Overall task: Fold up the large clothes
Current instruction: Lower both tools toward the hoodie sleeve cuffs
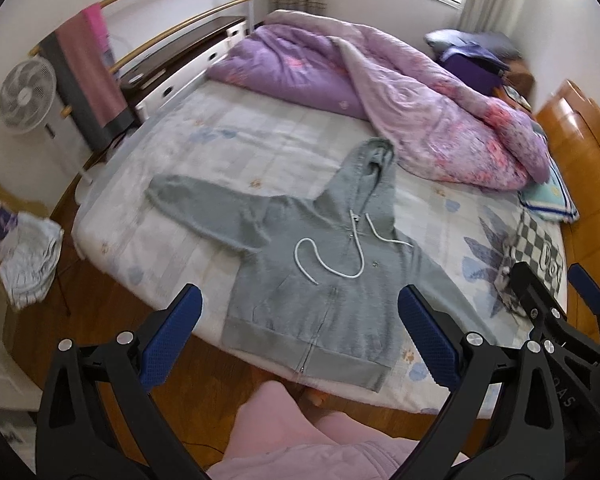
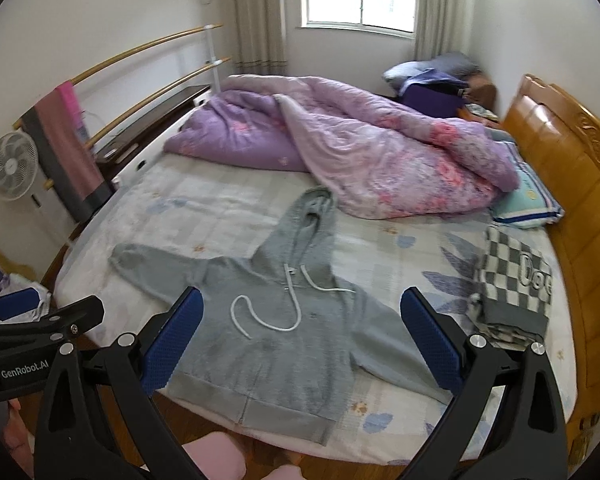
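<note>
We have the grey hoodie [image 1: 320, 276] spread face up on the bed [image 1: 204, 148], zip closed, hood pointing toward the rumpled purple quilt [image 1: 420, 120] and hem lying at the near edge of the mattress. Both sleeves lie stretched out to the sides, and the white drawstring [image 1: 328, 260] curls loose across the chest. As far as we can judge, no fold has been made yet: the garment is only laid out flat, so the sleeves, the sides and the final halving all remain to do.

Our left gripper [image 1: 300, 340] hovers above the hem with its blue pads wide apart and nothing between them. Our right gripper [image 2: 300, 340] hangs over the lower body of the hoodie in the same way, spread and empty, not touching the fabric. The two sit close beside each other (each shows at the edge of the other's view).

A folded checkered garment [image 2: 512, 280] rests on the bed near the wooden headboard [image 2: 572, 184], apart from the hoodie; whether it belongs to this task we cannot say.
</note>
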